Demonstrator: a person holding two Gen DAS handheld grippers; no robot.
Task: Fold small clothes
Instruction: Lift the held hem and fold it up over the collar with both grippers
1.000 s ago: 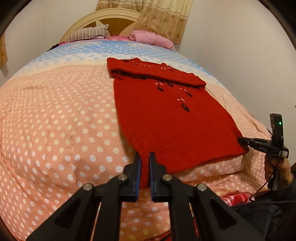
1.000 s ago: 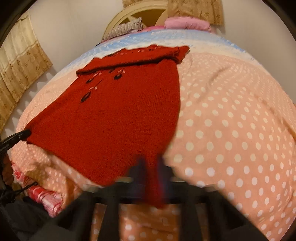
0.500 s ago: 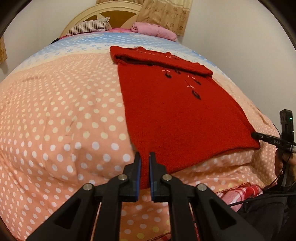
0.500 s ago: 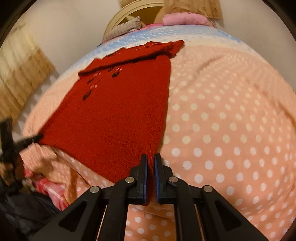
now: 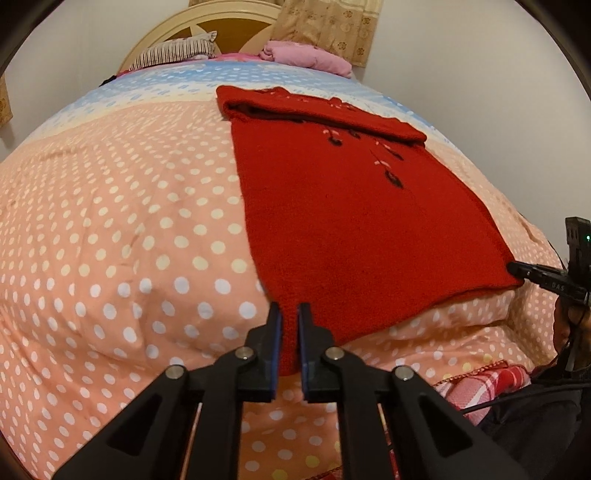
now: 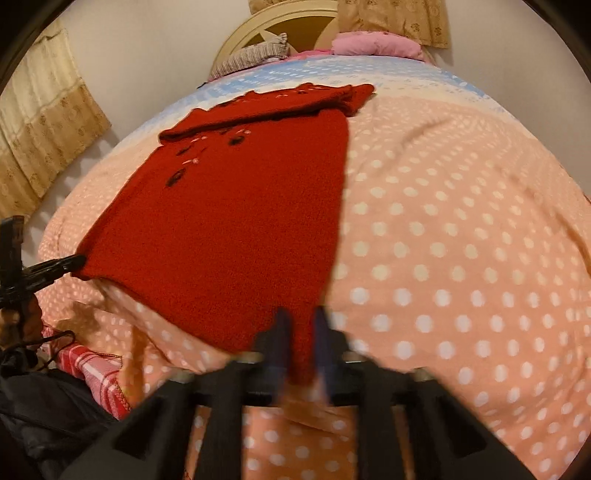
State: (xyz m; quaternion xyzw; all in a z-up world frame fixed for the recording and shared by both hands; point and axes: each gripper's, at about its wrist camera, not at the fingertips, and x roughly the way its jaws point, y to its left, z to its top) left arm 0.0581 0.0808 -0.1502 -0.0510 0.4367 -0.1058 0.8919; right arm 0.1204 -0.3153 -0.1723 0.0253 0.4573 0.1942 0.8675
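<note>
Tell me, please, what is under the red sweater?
The red sweater lies on the polka-dot quilt, with both grippers holding its near corners. Whatever is directly beneath the sweater is covered; only the quilt around it shows.

bed and what lies on it

the bed (image 5: 110, 229) has a peach polka-dot cover, turning blue toward the headboard (image 5: 236, 26). a red sweater (image 5: 351, 221) lies flat on it, its top end folded over, its near hem at the bed's edge. a striped pillow (image 5: 177, 51) and a pink bundle (image 5: 306, 59) lie by the headboard.
</note>
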